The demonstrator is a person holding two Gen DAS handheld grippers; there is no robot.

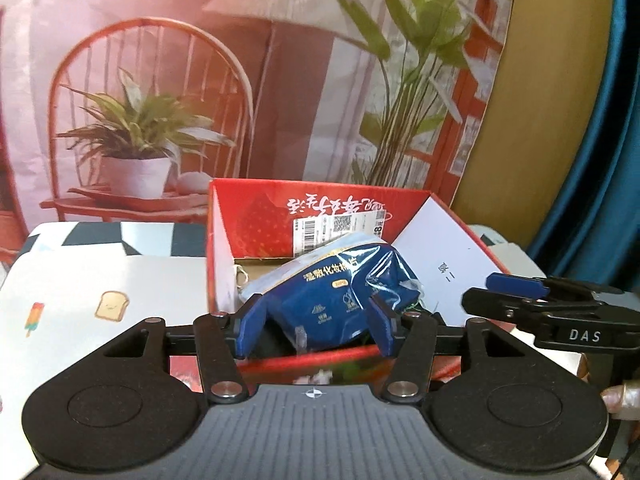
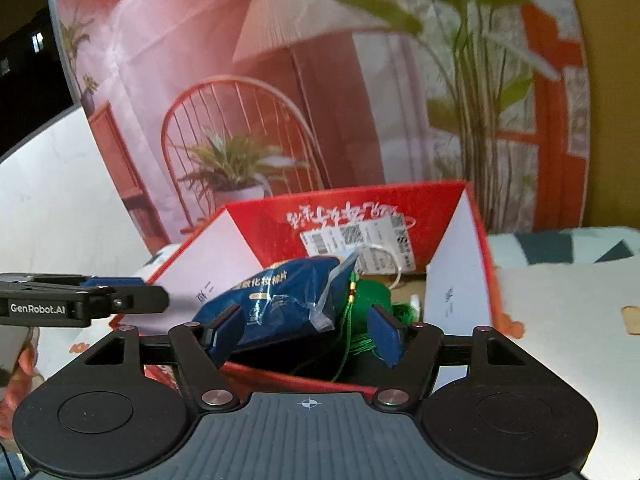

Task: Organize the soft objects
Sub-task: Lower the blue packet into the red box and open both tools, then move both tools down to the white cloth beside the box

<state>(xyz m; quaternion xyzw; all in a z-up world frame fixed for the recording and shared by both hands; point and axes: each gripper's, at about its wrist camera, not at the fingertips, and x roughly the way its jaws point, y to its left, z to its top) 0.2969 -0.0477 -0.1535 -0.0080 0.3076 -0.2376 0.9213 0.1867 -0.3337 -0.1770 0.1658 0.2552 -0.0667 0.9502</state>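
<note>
A red cardboard box [image 1: 256,216] with white side walls stands open on the table. Inside it lies a soft blue plastic pack [image 1: 332,292] with gold lettering, also in the right wrist view [image 2: 276,300]. A green tasselled soft thing [image 2: 370,300] lies beside the pack in the box [image 2: 280,216]. My left gripper [image 1: 316,322] is open, its blue fingers either side of the pack at the box's near rim. My right gripper [image 2: 304,332] is open over the near rim, with the pack and green thing between its fingers. Each gripper shows side-on in the other's view [image 1: 532,304] [image 2: 84,300].
The table [image 1: 80,280] carries a white cloth with small food prints and a dark geometric pattern at the back. A printed backdrop [image 1: 200,80] of a chair, plants and a lamp stands right behind the box. A blue curtain [image 1: 608,160] hangs at the far right.
</note>
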